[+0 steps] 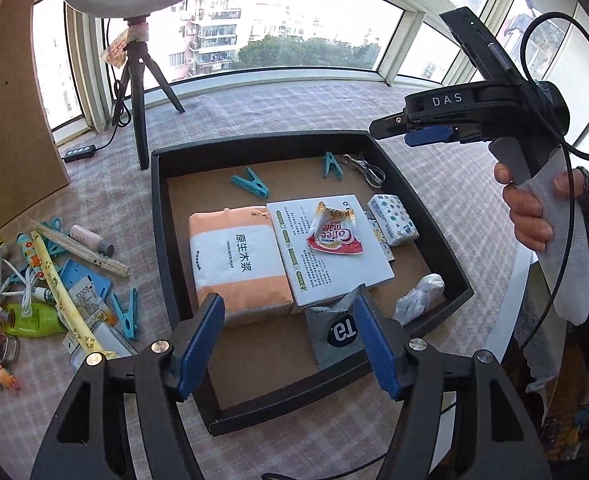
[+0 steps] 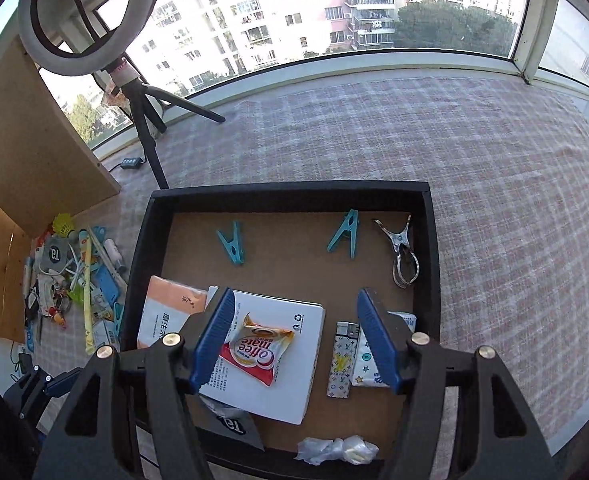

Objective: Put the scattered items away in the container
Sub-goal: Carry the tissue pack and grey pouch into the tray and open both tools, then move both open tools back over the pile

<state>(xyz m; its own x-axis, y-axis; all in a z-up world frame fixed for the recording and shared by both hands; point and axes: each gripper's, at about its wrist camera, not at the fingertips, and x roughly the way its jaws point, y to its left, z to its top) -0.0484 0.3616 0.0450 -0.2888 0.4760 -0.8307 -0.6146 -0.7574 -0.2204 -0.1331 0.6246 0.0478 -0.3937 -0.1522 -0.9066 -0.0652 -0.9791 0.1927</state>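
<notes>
Right wrist view: tool finger hides tissue pack partly.

Right gripper open over black tray; Coffee-mate sachet below, apparently on white box.

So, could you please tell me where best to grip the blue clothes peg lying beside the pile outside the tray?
Probably across the blue clothes peg at its narrow middle, coming from above. It lies flat on the cloth, its long axis pointing away, so the claw fingers would close on its two long sides, clear of the packet beside it.
</notes>
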